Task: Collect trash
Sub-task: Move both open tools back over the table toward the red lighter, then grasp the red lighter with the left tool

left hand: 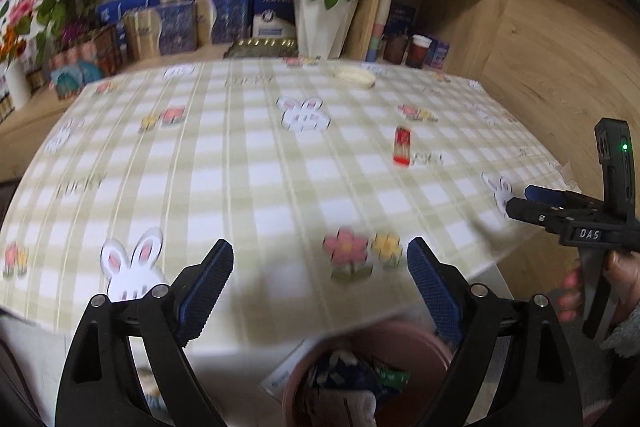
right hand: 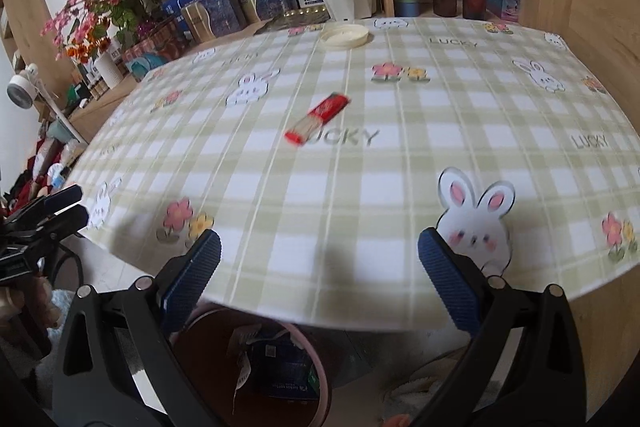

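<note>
Both tools, left point(left hand: 320, 267) and right point(right hand: 320, 259), gape wide and empty over the checked counter point(right hand: 360, 187); a glossy red wrapper point(right hand: 318, 118) lies at twelve o'clock.

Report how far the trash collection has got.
Done: the pink bin below the table edge already holds wrappers. In hand: nothing; the left gripper and right gripper are both open and empty. Left: the red packet and the white lid on the tablecloth.

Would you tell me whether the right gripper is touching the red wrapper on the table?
Apart: the right wrist view shows the right gripper open, with bare tablecloth before the red wrapper.
</note>
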Demonstrator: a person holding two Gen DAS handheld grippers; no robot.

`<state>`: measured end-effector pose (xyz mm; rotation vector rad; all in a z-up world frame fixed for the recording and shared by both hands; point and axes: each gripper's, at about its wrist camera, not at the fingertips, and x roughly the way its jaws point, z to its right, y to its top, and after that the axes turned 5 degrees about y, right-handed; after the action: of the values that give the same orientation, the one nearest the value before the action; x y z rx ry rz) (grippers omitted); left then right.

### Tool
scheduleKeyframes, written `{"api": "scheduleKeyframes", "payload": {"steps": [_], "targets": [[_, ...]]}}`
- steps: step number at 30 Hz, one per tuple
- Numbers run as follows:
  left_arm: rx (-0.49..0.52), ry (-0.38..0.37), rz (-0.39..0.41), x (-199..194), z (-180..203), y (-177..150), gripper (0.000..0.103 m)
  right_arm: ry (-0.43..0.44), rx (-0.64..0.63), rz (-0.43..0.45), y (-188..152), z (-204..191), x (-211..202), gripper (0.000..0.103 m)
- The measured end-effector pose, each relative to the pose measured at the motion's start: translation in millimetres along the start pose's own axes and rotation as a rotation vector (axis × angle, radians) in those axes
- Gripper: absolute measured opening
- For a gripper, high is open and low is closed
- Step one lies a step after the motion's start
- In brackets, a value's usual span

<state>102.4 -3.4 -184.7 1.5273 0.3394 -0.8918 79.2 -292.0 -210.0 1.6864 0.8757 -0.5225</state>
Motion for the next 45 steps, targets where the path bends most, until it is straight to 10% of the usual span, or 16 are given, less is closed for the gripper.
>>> {"api": "scheduleKeyframes", "payload": {"steps": [23,45], "targets": [[0.165,-0.07,-0.097,124.0,72.5,69.9,0.086,-0.156,0.026,-0.03,68.5,93.7,37.4,0.097],[0.318,-0.06,-0.197,226.1,138.0,105.4,0.049,-0.121,0.044,-0.06,106.4,124.6,74.5,0.097]]}}
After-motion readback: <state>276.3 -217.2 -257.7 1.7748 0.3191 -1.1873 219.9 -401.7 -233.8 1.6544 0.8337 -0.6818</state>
